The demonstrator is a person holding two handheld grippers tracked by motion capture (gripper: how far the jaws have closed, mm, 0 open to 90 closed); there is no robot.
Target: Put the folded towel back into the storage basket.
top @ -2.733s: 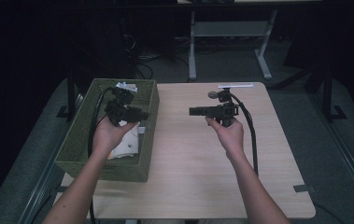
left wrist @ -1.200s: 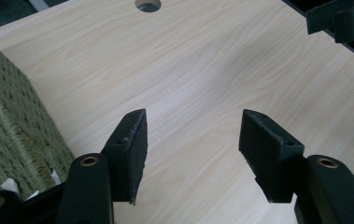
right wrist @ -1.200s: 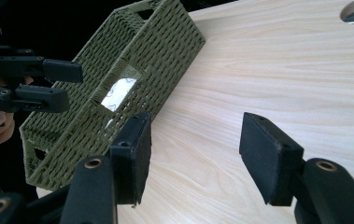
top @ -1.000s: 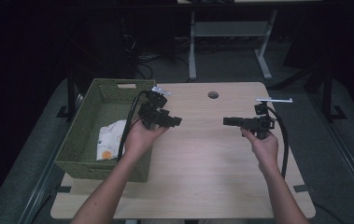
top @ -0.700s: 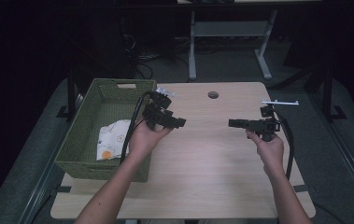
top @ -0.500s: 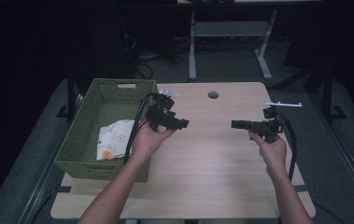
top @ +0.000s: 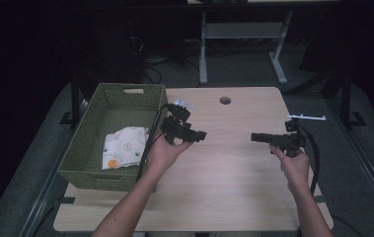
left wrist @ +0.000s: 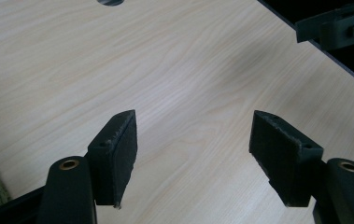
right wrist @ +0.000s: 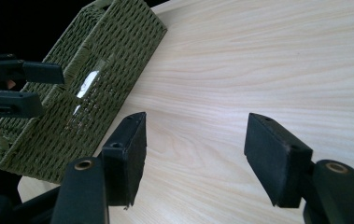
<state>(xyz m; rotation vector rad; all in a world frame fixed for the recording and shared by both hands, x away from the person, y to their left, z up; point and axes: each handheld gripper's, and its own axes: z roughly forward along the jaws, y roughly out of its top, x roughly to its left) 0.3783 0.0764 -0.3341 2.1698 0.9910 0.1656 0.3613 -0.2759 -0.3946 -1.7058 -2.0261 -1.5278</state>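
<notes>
Both grippers hover over the light wooden table, jaws pointing at each other across a wide gap. My left gripper is held just right of the green woven basket; in the left gripper view its jaws stand open over bare wood. My right gripper is near the table's right side, and the right gripper view shows it open with nothing between the pads. A white cloth with orange flower print lies in the basket.
The basket takes up the table's left edge. A round cable hole sits at the far middle of the table. A white desk frame stands on the floor beyond. Cables trail from both grippers.
My left gripper has come out from over the basket and moved right over the table. My right gripper has shifted right and slightly nearer. The cloth now lies uncovered in the basket.
</notes>
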